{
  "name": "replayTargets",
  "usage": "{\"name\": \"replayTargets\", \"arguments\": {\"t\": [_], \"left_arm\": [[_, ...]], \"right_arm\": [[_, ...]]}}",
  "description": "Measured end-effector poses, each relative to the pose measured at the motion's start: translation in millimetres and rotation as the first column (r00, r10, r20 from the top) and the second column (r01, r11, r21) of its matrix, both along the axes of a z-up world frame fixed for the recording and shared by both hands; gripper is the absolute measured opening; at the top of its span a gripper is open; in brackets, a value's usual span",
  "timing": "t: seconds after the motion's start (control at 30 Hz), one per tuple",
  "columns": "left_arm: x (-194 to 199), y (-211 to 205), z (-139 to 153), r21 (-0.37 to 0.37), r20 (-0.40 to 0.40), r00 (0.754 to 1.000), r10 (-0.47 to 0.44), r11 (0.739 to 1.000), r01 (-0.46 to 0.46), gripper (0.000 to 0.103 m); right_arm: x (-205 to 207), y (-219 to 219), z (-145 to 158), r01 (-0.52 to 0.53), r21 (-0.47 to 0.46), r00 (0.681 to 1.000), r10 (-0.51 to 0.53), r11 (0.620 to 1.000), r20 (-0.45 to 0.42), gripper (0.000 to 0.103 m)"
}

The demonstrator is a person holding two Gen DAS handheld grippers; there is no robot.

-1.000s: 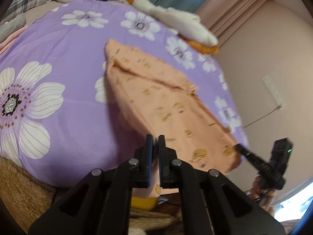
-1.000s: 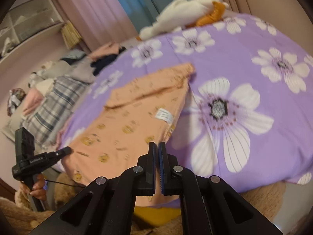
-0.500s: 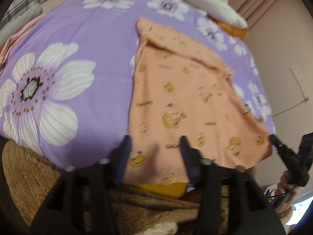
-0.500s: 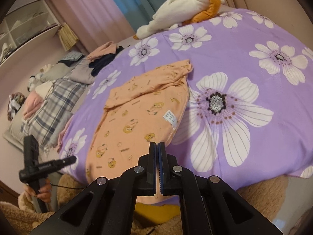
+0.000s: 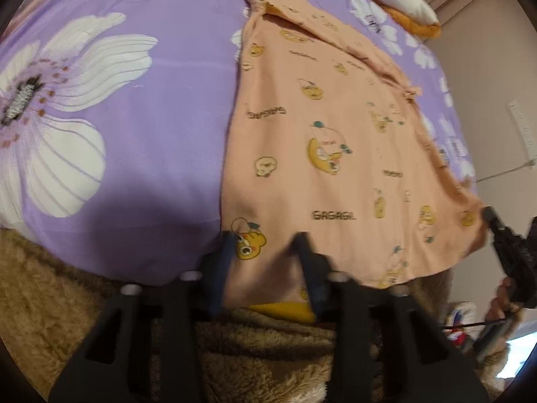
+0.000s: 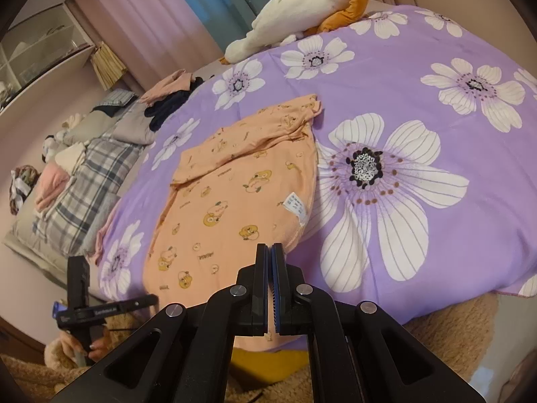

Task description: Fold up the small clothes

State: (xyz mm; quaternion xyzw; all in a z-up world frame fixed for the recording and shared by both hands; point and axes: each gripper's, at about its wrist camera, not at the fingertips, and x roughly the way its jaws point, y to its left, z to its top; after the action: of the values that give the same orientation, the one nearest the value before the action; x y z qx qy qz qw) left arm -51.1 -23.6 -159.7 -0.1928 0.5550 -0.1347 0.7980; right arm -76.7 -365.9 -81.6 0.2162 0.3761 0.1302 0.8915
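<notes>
Right wrist view — peach cartoon-print garment [image 6: 235,201] lies flat — white tag showing.

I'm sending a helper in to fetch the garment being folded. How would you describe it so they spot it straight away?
Look at the bed with the purple flowered cover. Near its front edge lies a flat peach garment printed with small yellow cartoon animals, with a white label on it. The other clothes are heaped at the far side, and none are peach with that print.

Left claw [image 5: 263,245] lower, closing astride garment [image 5: 329,141]
</notes>
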Motion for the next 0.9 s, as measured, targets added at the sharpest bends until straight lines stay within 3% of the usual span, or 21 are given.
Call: {"name": "replayTargets", "arguments": {"t": [0.03,0.07,0.17,0.3,0.4,0.53,0.6,0.67,0.7,0.77,0.9], "left_arm": [[2,0,-2,-0.046,-0.008,1.0,-0.008,0.999,0.008,0.007],[0,0,-3,-0.068,-0.014,1.0,-0.005,0.998,0.004,0.005],[-2,-6,8,-0.051,0.025,1.0,-0.009,0.999,0.01,0.003],[2,-2,35,-0.176,0.1,0.995,-0.013,0.984,0.03,0.002],[9,-1,49,-0.125,0.136,0.991,-0.005,0.992,0.023,0.002],[7,8,49,-0.09,0.099,0.995,0.006,0.996,0.003,0.002],[4,14,42,-0.074,0.054,0.998,0.015,0.997,-0.011,0.009],[-3,22,35,-0.048,0.026,0.999,0.021,0.999,-0.02,0.03],[-9,25,32,-0.03,0.017,0.999,0.029,0.999,-0.028,0.035],[-12,26,27,-0.021,-0.009,1.0,0.008,1.0,-0.008,0.053],[-11,22,10,-0.018,-0.063,0.998,-0.013,1.0,0.012,0.056]], "right_arm": [[0,0,-1,0.002,0.005,1.0,-0.002,1.0,-0.001,0.004],[1,-1,-2,0.002,0.011,1.0,-0.002,1.0,-0.004,0.004],[4,-1,-4,0.011,0.022,1.0,-0.011,1.0,-0.017,0.004],[3,-5,1,0.014,0.023,1.0,-0.014,1.0,-0.006,0.004],[8,-14,2,0.039,0.047,0.999,-0.038,0.998,-0.005,0.004],[13,-16,3,0.047,0.059,0.999,-0.047,0.997,0.006,0.004],[14,-16,2,0.041,0.06,0.999,-0.042,0.997,0.002,0.004],[16,-16,0,0.04,0.061,0.999,-0.04,0.997,-0.007,0.004],[16,-15,-1,0.04,0.061,0.999,-0.039,0.997,-0.01,0.004],[17,-15,-2,0.04,0.058,0.999,-0.04,0.997,-0.015,0.004],[17,-17,-4,0.037,0.063,0.999,-0.036,0.997,-0.016,0.004]]}}
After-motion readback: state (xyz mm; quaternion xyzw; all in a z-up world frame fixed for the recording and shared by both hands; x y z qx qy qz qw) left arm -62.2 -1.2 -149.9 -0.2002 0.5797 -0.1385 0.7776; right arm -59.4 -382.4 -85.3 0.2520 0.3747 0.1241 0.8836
